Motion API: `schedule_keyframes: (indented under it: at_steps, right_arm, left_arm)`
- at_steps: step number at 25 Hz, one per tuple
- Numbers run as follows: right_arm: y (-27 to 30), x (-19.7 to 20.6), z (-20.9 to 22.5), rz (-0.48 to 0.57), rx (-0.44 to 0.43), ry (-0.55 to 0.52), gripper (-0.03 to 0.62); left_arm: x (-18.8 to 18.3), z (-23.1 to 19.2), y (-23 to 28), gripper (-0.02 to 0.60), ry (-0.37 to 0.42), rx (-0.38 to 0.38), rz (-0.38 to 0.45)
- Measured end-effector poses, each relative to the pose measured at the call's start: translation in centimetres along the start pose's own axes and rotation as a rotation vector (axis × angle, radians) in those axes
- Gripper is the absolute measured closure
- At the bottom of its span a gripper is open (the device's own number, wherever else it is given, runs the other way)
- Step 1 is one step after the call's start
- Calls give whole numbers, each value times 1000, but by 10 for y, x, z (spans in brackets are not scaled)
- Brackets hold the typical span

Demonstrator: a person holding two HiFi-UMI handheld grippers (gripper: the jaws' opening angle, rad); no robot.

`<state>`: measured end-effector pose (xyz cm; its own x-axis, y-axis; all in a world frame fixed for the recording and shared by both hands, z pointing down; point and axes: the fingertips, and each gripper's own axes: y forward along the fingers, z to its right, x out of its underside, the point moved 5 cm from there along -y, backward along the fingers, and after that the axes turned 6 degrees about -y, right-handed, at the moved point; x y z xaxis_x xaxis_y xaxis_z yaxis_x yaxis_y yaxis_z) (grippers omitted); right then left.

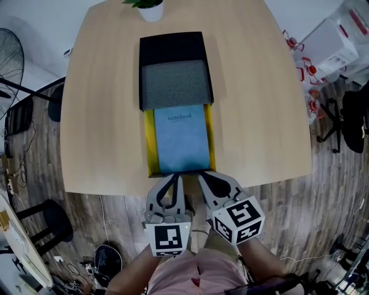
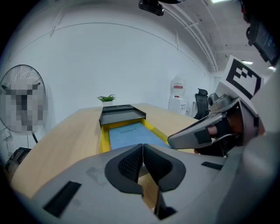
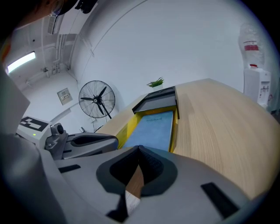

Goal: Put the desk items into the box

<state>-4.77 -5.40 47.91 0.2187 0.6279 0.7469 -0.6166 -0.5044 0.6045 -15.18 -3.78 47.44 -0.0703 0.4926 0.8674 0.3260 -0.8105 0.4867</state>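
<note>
L gripper (image 1: 176, 180) & R gripper (image 1: 209, 177): both shut tip to tip, nothing btwn the jaws. They sit side by side, tips at the near edge of the table (image 1: 259, 115).

Just ahead of both tips is the yellow box (image 1: 149, 144), open at its near part, w/ the notebook (image 1: 183, 141) lying flat inside. Further ahead, a black lid (image 1: 172, 46) sits over the box's far end, w/ a grey pad (image 1: 174, 83) in it. Beyond that, at the far edge, is a plant (image 1: 151, 8).

No loose item shows beside the box, so packing looks about done, and the lid is prob. next. To do it well:
- Open the jaws first.
- Take the lid w/ one gripper per side.
- Draw it toward the tips evenly so it doesn't skew on the box walls or snag the notebook.

Count: 2 grippers, 1 box, 1 notebook, 1 lid, 1 pad, 1 plant.
</note>
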Motion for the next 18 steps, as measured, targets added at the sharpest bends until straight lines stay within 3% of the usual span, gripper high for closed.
schedule_keyframes:
  at_steps: [10, 14, 18]
  right_arm:
    - [-40, -39, -7, 140, 65, -65, 592]
    - [-66, -63, -18, 236, 101, -105, 592]
    - [-90, -83, -36, 324, 119, -168, 592]
  left_arm:
    - [-47, 11, -30, 568, 36, -11, 126]
    - [-84, 17, -55, 568, 32, -23, 230]
    - [-115, 19, -82, 568, 76, -43, 328]
